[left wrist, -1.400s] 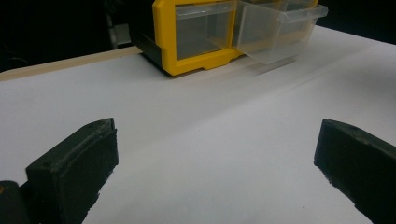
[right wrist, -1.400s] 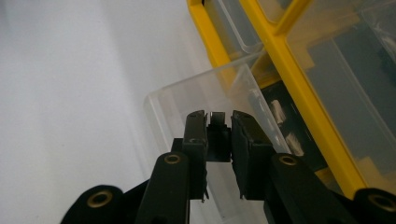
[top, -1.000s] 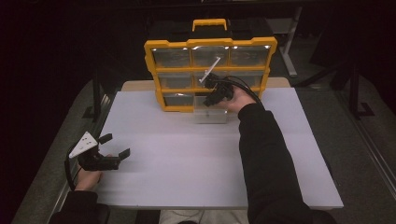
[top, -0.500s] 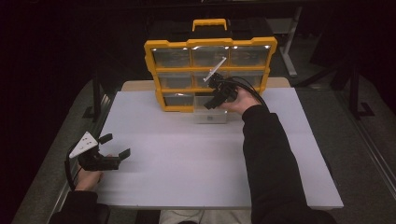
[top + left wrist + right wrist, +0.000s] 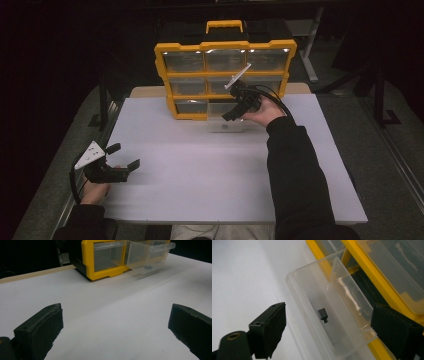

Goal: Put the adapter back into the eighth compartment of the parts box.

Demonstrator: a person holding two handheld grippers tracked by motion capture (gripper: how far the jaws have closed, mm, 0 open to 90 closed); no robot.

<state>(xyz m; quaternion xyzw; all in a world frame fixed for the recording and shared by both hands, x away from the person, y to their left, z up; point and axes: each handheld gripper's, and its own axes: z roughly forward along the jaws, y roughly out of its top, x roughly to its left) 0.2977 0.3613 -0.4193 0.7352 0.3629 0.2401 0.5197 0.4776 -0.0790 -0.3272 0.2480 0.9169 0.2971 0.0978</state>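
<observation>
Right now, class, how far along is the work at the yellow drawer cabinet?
Done: one clear drawer is pulled out of the yellow cabinet, and a small black part lies inside.
In hand: nothing; the right claw, just opened, hovers over it.
Left: probably pushing the drawer shut. The left claw waits open.

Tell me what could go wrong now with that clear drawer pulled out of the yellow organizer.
The clear drawer hangs well out of the yellow organizer; pulled further, it may drop onto the table.

The right hand-held gripper, whose jaws have just been opening and stand open over the drawer, could knock its thin wall and jolt the small black part inside.

The organizer stands upright, so a hard tug might tip it forward.
</observation>
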